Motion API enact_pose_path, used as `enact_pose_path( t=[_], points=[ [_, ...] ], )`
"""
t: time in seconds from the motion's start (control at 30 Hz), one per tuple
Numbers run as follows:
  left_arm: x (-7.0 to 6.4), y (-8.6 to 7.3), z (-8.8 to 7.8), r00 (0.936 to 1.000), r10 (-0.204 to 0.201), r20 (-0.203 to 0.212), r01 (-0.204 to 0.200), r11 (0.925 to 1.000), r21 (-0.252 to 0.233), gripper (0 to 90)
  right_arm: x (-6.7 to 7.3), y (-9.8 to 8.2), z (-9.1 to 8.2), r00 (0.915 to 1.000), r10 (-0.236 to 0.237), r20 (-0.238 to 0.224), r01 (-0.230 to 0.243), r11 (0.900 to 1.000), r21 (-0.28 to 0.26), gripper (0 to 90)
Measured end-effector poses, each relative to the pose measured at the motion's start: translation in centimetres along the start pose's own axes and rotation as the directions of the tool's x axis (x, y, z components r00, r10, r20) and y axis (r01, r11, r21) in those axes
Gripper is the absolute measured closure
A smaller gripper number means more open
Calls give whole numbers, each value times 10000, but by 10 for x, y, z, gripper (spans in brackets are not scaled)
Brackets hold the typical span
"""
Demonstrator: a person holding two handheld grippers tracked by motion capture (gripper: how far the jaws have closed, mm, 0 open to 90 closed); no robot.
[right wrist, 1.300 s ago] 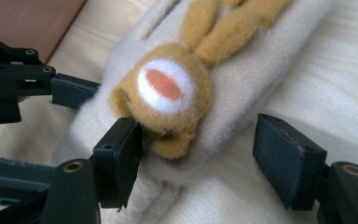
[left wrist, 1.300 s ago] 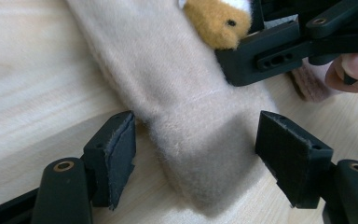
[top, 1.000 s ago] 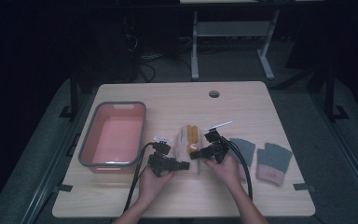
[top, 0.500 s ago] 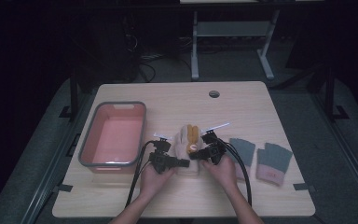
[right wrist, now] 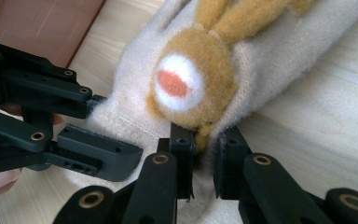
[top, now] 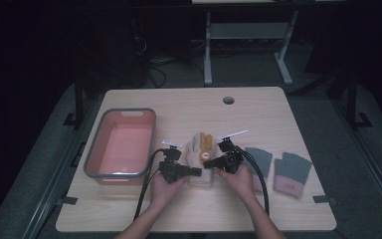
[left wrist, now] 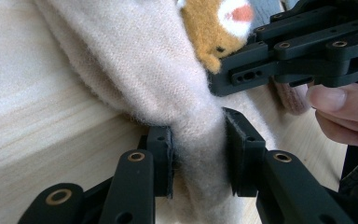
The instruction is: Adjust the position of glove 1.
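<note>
- On the worktop (top: 258, 109), to the outside of the left gripper (top: 195, 172), a pink bin (top: 121, 144) with a grey rim stands with nothing in it; judged from that, no sorting or stowing has been done.
- Beyond the right gripper's (top: 209, 163) outer side lie two grey fingerless gloves (top: 278, 169) with pink cuffs, flat and untouched, well apart from both grippers.
- Between the two grippers lies the cream knitted mitten (top: 199, 167) with a tan plush bunny (top: 205, 143) on its back, resting on the wood.
- Left gripper: its jaws have just been closing and now pinch a gathered fold of the mitten's cuff end, pads (left wrist: 164, 158) pressing the wool.
- Right gripper: its jaws have likewise just been closing and pinch the knit just below the bunny's face (right wrist: 186, 84), close beside the other gripper.
- My reading: the grasp is made, but the mitten is not yet lifted; moving it remains to do, perhaps to the bin.
</note>
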State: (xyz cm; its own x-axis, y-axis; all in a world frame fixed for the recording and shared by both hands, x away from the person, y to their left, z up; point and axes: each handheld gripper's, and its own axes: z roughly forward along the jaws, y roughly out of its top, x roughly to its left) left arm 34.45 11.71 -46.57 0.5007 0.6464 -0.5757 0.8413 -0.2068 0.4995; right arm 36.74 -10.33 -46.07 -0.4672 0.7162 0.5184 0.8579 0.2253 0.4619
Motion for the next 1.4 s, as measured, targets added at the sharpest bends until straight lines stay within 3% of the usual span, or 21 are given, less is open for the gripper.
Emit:
enact_pose_path(
  t=[0.67,1.4],
  points=[
    [-2,3,-7,9997,1,251,6,9996,-297,699,3,1,-12,9998,4,-197,-10,9996,-282,820],
    [-18,17,-32,9971,580,482,-545,9960,-713,698,19,12,-38,9982,-243,-548,193,9957,-905,821]
  ],
)
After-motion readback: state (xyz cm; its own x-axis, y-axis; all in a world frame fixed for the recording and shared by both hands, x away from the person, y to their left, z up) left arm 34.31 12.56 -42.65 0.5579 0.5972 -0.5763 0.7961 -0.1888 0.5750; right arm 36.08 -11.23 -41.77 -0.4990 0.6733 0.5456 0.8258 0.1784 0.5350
